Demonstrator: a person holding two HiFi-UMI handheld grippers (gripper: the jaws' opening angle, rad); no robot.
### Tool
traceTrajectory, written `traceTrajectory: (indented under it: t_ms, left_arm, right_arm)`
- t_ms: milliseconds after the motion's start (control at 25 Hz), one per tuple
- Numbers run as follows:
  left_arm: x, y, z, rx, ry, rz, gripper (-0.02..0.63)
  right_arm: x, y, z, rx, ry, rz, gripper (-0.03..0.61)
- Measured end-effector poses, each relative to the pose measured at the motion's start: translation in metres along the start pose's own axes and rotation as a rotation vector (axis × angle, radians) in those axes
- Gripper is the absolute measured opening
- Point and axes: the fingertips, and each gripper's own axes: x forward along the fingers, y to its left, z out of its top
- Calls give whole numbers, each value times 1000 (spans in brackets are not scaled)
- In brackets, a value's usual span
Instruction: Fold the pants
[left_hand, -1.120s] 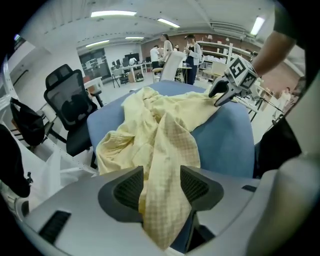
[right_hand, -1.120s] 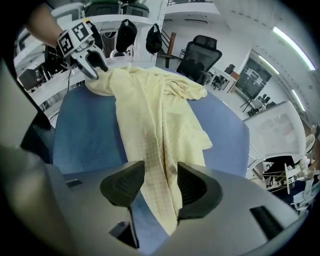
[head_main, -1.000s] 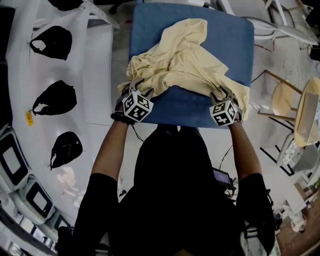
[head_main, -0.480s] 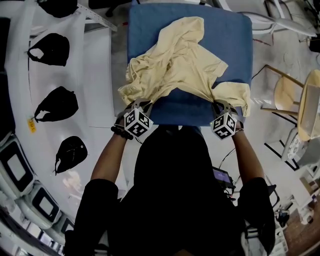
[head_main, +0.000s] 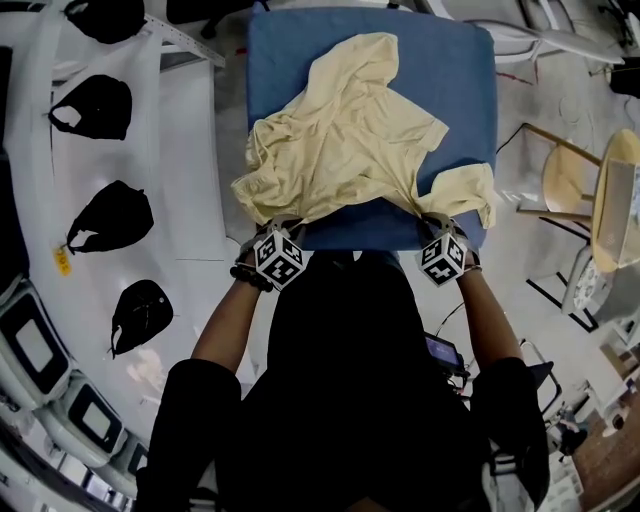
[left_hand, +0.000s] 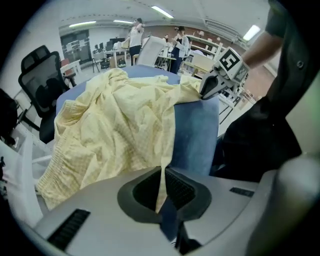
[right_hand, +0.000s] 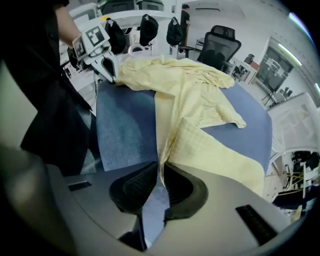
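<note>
At your far left, three black fabric bags (head_main: 112, 215) lie apart on a white sheet (head_main: 190, 150). A small yellow tag (head_main: 62, 261) sits beside them, its print too small to read.

Your left claw (left_hand: 163, 172) is clenched on a thin fold of the pale yellow cotton pants (head_main: 345, 140) at the near left corner of the blue padded tabletop (head_main: 460, 80). The pants lie rumpled across that tabletop, bunched toward the far side. Their gathered waistband spills over the left edge, and the near hem is stretched between your two claws.

Your right claw (right_hand: 161, 172) pinches the pants at the near right corner. Its jaws have just been closing and then eased a touch, with the cloth between the pads. One pant end droops just beyond it.

A light wooden chair (head_main: 570, 180) stands to the right, well clear of the tabletop.
</note>
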Motion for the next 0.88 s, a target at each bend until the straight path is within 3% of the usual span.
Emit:
traceTrajectory:
  t_ms: [80, 120, 160, 280, 440, 680, 880]
  left_arm:
    - [-5, 0, 3, -37, -17, -27, 63]
    - [-10, 1, 6, -45, -33, -33, 159]
    - [-17, 6, 11, -51, -59, -27, 199]
    - [-42, 30, 25, -79, -145, 43, 199]
    - [-54, 73, 46, -102, -192, 127, 199]
    - [-47, 124, 85, -76, -191, 216, 198]
    - [-35, 160, 104, -76, -142, 276, 198]
  right_arm:
    - [-5, 1, 5, 90, -36, 59, 109]
    - [-11, -1, 11, 138, -62, 84, 144]
    - [-17, -5, 19, 182, -89, 100, 166]
    - [-34, -28, 45, 241, -163, 90, 170]
    - [-32, -75, 83, 221, -215, 11, 169]
    - [-7, -155, 101, 266, -193, -150, 169]
    - [12, -204, 98, 321, -156, -178, 169]
